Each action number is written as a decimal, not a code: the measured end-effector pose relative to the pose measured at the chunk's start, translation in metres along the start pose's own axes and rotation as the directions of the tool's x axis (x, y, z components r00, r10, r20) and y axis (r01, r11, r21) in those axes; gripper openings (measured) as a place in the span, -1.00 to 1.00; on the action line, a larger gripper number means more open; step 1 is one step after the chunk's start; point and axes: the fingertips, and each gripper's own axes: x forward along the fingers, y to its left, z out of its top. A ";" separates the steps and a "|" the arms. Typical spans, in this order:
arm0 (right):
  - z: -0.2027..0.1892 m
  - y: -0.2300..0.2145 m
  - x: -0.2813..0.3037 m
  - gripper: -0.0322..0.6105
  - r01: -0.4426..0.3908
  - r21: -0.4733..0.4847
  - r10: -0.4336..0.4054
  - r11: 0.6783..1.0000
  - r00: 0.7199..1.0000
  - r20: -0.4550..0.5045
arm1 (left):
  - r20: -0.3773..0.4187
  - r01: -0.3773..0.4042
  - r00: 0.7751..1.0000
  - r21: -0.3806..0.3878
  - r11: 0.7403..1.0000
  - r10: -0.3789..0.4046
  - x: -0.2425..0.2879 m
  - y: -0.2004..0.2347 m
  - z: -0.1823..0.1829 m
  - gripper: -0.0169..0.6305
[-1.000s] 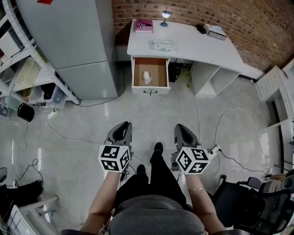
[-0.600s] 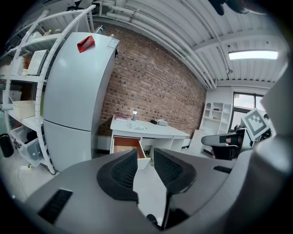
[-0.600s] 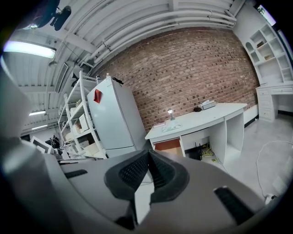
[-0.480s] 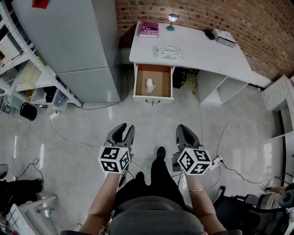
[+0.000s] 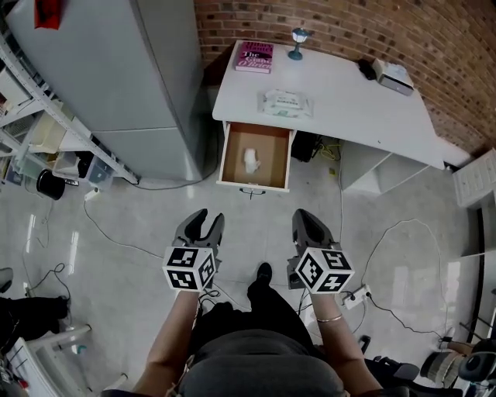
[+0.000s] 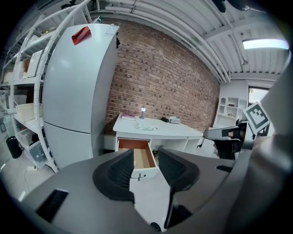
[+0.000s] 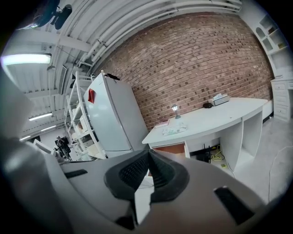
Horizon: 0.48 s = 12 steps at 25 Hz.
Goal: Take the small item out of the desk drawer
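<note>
Pink book (image 5: 255, 56) on desk (image 5: 349, 101) (title unreadable)

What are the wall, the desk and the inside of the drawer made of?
The wall is brick: reddish blocks with pale mortar lines, rough and matt. The desk looks like painted or laminated board: smooth, plain white, with thin flat edges. The drawer is probably bare wood or fibreboard inside: flat brown, with no shine.

place: workshop-like office | cues: brick wall (image 5: 349, 23), white desk (image 5: 349, 101), metal shelving (image 5: 77, 122), loose floor cables (image 5: 116, 236)
</note>
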 end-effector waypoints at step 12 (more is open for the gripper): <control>0.034 -0.061 0.052 -0.89 -0.050 0.012 0.051 0.999 0.997 -0.051 | -0.040 -0.069 0.997 -0.027 0.997 0.068 0.079 0.005 0.027 -0.38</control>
